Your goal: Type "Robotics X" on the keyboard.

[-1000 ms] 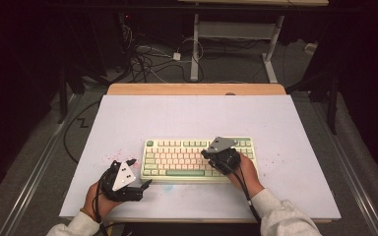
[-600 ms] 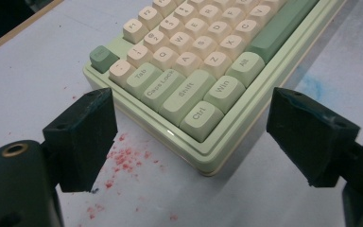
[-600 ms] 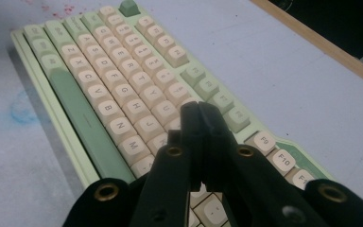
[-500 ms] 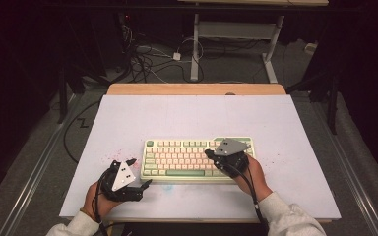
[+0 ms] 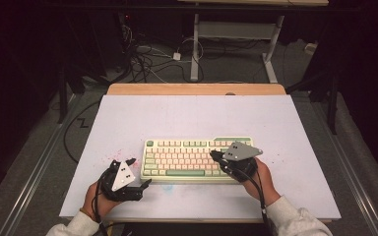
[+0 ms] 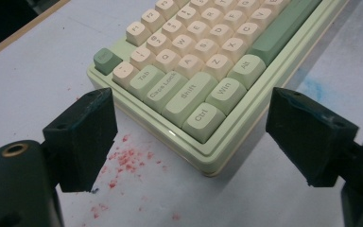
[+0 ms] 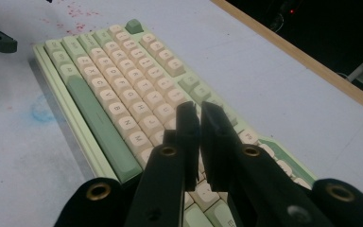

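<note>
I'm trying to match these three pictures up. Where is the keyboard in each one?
High view: the keyboard lies at the middle of the table, a little toward the person.
Left gripper view: upper middle, its Ctrl corner between the open jaws.
Right gripper view: running from upper left to the bottom, behind the nearly shut jaws.
Shared landmark: the long green space bar.

Left gripper: lower left of the high view, jaws spread wide with nothing between them, held low by the left hand.
Right gripper: lower right of centre, jaws almost together, a thin gap, gripping nothing; right hand behind, sleeve at the bottom edge.
</note>
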